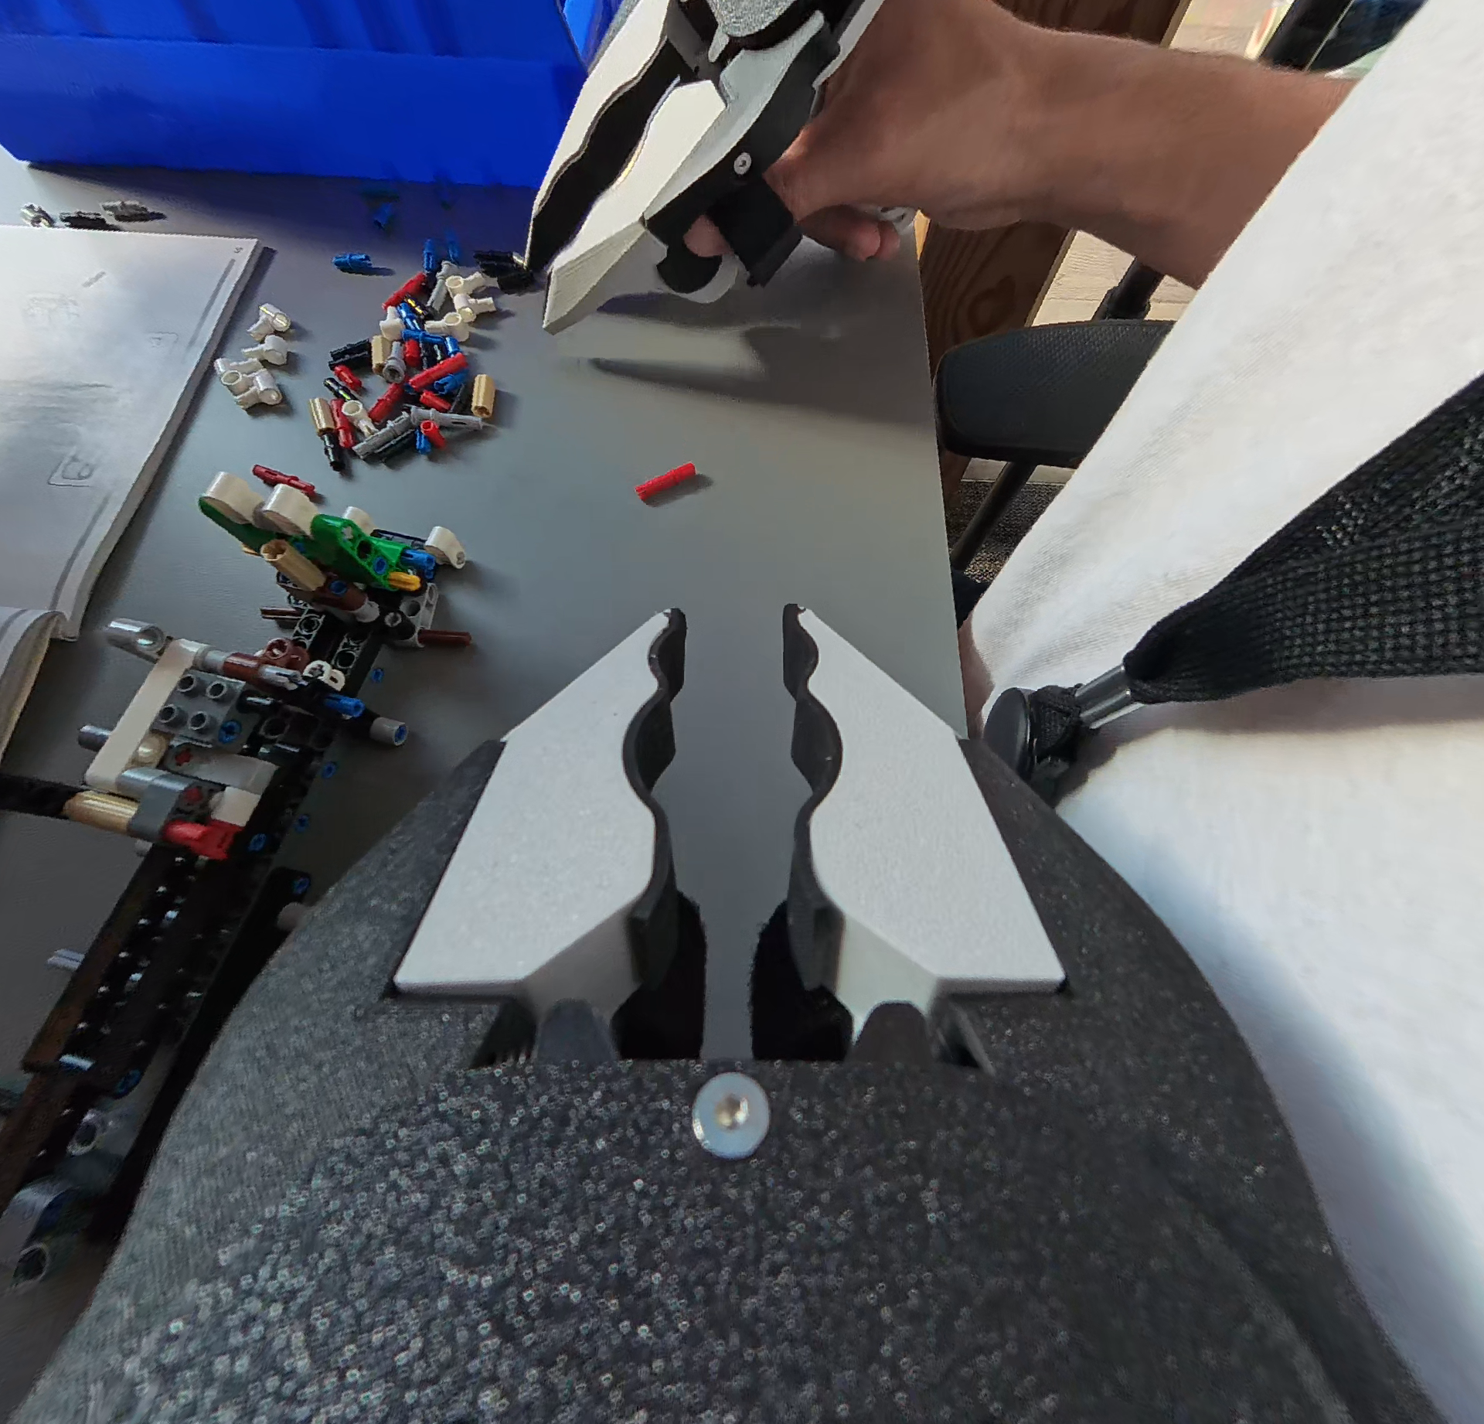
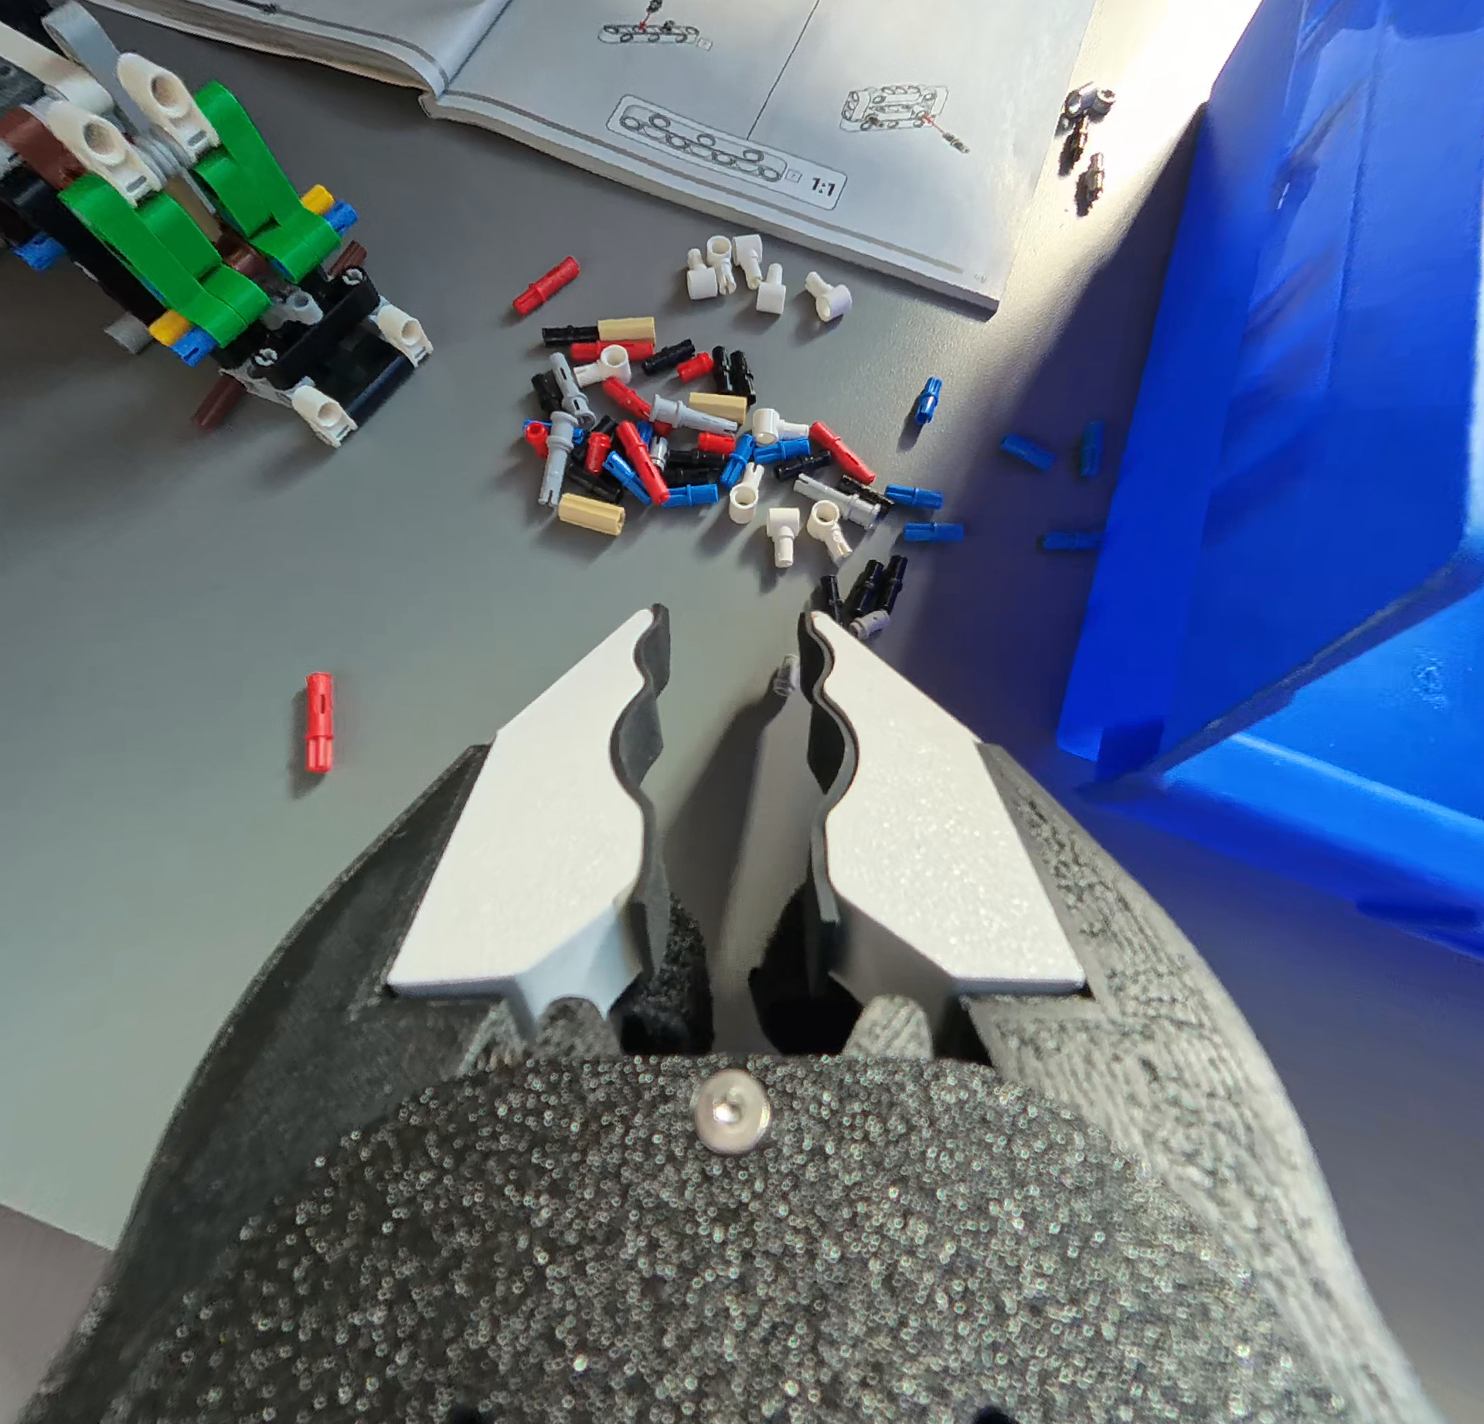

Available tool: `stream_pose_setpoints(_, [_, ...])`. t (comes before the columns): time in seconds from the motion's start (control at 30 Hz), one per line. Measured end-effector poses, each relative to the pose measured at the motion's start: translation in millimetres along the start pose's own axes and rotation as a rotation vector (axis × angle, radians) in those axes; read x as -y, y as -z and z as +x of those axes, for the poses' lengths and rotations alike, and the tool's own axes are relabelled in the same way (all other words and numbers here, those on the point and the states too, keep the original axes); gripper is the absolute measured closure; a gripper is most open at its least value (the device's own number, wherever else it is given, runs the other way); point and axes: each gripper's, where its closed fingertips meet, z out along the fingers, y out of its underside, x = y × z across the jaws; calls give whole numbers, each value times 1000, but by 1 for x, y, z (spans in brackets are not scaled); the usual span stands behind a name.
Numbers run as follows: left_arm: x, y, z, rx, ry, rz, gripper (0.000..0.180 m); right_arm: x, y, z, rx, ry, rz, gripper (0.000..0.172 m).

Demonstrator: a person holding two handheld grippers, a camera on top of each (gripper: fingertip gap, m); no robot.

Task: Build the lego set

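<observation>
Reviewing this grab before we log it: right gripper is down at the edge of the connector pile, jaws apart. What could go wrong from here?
1. The right gripper is open with black pins bunched at its right fingertip; it may nudge them or catch several.
2. Its tips are low over the grey table; they might scrape it.
3. The blue bin stands close on the right; a sideways move may bump it.

Bright daylight, soft shadows, fisheye edge warp, slight motion blur.

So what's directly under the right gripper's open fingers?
Under the right gripper mostly bare grey table; one small grey peg lies beside its right finger, not gripped. That finger covers anything beneath itself.
</observation>
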Motion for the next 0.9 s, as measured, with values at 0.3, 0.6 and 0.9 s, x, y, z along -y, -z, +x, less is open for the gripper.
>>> stream_pose_setpoints(0.3, [-14, -20, -5, 32, -30, -87, 158, 15, 9, -55, 307, 61, 75, 144])
stream_pose_setpoints(0.6, [-19, -44, -6, 19, -158, -190, 158, -14, 25, -104, 396, 197, -26, 148])
stream_pose_setpoints(0.9, [-23, -37, -5, 26, -114, -177, 158, -16, 14, -97, 270, 306, -38, 168])
